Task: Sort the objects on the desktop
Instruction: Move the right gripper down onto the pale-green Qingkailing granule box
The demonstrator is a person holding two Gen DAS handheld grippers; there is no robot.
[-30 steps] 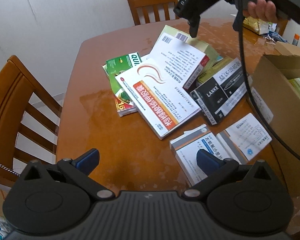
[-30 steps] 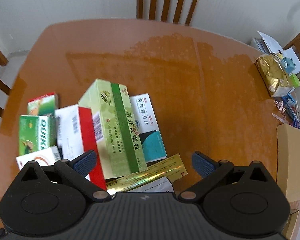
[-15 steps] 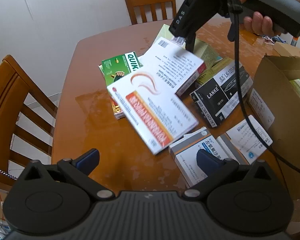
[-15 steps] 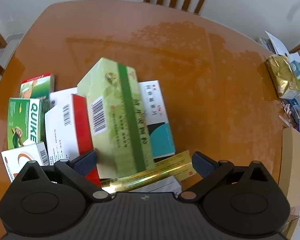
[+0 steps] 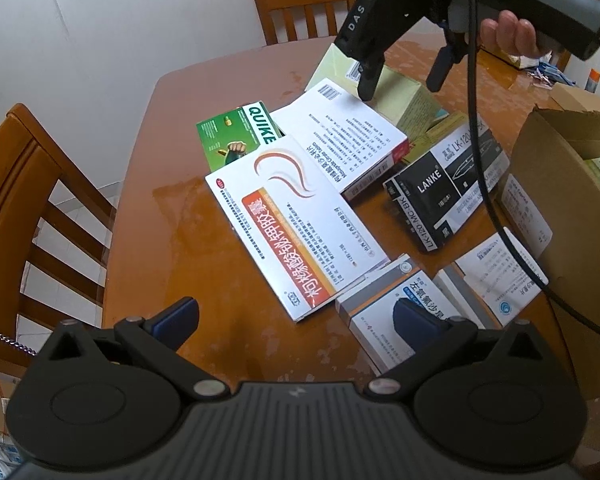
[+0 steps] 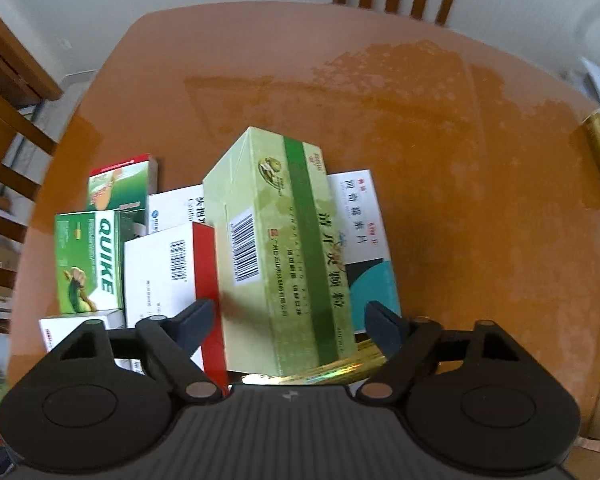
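A pale green medicine box with a dark green stripe lies on top of a pile of boxes on the orange table. My right gripper points steeply down over it, and its jaws are closing with the box between them; small gaps still show at both pads. In the left wrist view, the right gripper straddles the pale green box, held by a person's hand. My left gripper hovers open over the near table, with nothing between its fingers.
The pile holds a green QUIKE box, a white box with a red edge, a large white box with an orange band, a black LANKE box and a blue-white box. An open cardboard box stands right. Wooden chairs surround the table.
My right gripper has come down over the pale green box, and its jaws have narrowed around it. The left gripper has stayed where it was, still open.
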